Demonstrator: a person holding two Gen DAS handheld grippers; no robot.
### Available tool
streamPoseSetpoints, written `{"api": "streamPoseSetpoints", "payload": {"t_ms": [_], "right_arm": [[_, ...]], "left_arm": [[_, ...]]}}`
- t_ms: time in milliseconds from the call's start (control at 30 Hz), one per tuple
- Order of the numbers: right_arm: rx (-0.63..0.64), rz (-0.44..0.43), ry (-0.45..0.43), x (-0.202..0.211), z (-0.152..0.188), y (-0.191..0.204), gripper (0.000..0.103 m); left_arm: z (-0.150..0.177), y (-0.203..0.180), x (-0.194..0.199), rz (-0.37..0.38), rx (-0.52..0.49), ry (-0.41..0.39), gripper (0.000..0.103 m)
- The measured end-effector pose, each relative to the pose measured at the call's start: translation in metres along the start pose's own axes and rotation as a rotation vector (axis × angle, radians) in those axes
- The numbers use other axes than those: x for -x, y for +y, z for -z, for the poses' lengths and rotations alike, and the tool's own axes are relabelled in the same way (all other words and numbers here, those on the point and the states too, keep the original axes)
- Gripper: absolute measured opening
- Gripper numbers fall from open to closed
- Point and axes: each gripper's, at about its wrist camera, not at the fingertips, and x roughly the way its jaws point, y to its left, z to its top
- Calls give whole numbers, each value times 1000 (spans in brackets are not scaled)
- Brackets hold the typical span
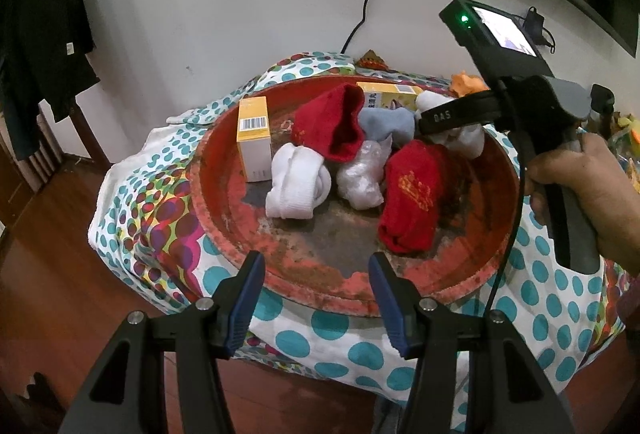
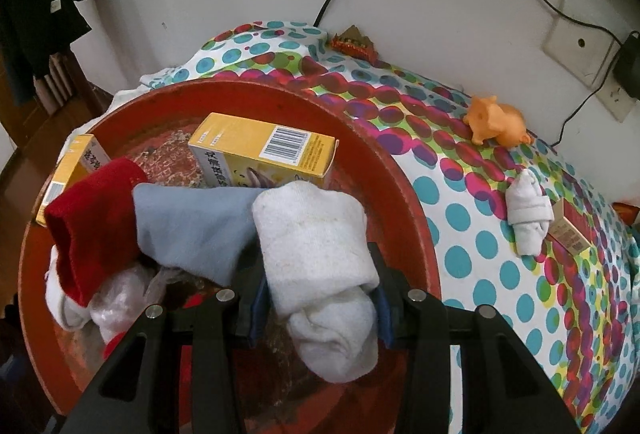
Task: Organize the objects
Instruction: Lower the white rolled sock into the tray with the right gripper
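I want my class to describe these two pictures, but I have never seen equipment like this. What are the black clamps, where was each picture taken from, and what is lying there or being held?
No robot: a person holds a two-finger clamp in each hand, each with a camera looking along its fingers. In the left camera's picture, the left gripper hangs open before a red basin on a dotted cloth; the right hand shows too. The right gripper grips a white sock. The basin holds red socks, a grey sock and yellow boxes. An orange toy lies on the cloth.
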Motion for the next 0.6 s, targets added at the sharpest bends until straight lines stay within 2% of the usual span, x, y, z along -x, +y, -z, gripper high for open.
{"api": "streamPoseSetpoints", "payload": {"t_ms": [233,300,433,600], "right_arm": [[17,15,27,-12,-1,1,43],[14,3,20,-13,0,1,47],[17,5,0,-8,2,1,64],[11,-8,-23,0,7,-1,65]], "left_arm": [[0,1,-2,7,2,11,55],[0,1,-3,3,3,10,55],[0,1,-4,13,7,23,55],[2,-1,-5,8,-5,24,55]]}}
